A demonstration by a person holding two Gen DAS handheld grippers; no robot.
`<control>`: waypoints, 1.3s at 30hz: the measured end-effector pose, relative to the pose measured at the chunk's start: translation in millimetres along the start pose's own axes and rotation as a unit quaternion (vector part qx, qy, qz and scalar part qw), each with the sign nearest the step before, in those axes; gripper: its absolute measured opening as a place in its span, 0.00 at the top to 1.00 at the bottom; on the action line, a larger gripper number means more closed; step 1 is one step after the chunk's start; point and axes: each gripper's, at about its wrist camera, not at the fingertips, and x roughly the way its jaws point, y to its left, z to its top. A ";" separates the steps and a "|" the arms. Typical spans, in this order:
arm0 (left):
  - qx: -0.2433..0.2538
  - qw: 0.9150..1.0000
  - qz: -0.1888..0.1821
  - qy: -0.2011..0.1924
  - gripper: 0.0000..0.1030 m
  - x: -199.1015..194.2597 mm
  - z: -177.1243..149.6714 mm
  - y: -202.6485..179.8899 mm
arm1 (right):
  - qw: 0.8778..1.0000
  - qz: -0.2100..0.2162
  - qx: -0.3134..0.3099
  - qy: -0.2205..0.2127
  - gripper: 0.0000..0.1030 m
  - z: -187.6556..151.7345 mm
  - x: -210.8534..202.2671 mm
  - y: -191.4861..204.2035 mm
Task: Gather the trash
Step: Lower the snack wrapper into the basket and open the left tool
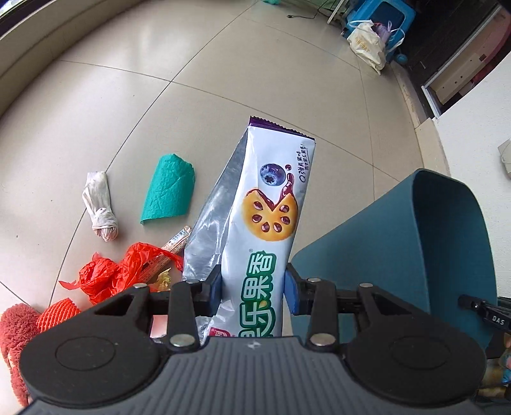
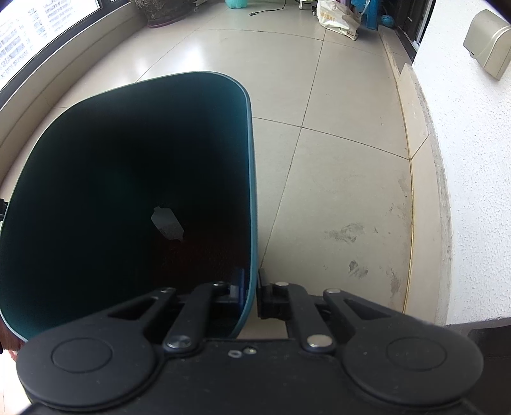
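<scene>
My left gripper (image 1: 254, 289) is shut on a white and purple biscuit wrapper (image 1: 265, 198) and holds it up above the floor, just left of the teal trash bin (image 1: 377, 242). My right gripper (image 2: 250, 295) is shut on the bin's right rim (image 2: 250, 178); a pale scrap (image 2: 167, 223) lies in its dark inside. On the floor to the left lie a green paper piece (image 1: 169, 188), a knotted white rag (image 1: 100, 207), a red plastic bag (image 1: 108, 274), an orange foam net (image 1: 57, 311) and a thin snack stick wrapper (image 1: 174, 242).
A fuzzy red cloth (image 1: 16, 338) lies at the lower left. A cream shopping bag (image 1: 367, 44) and blue stool (image 1: 380, 16) stand at the far side by a dark doorway. A white wall with a stone ledge (image 2: 424, 178) runs along the right. A window sill curves along the left.
</scene>
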 end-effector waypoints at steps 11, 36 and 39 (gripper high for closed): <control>0.069 0.995 -0.068 -0.016 0.64 -76.4 -2.5 -124.6 | 1.000 -0.008 0.006 -0.008 0.95 -3.5 -1.8 0.2; 0.127 0.986 0.019 0.108 0.62 84.3 -26.2 -219.7 | 0.999 0.022 -0.020 0.016 0.89 -12.3 -9.0 6.5; 0.133 0.986 0.005 0.104 0.55 83.6 -30.2 -217.5 | 0.999 0.032 -0.021 0.026 0.88 -15.4 -10.0 6.6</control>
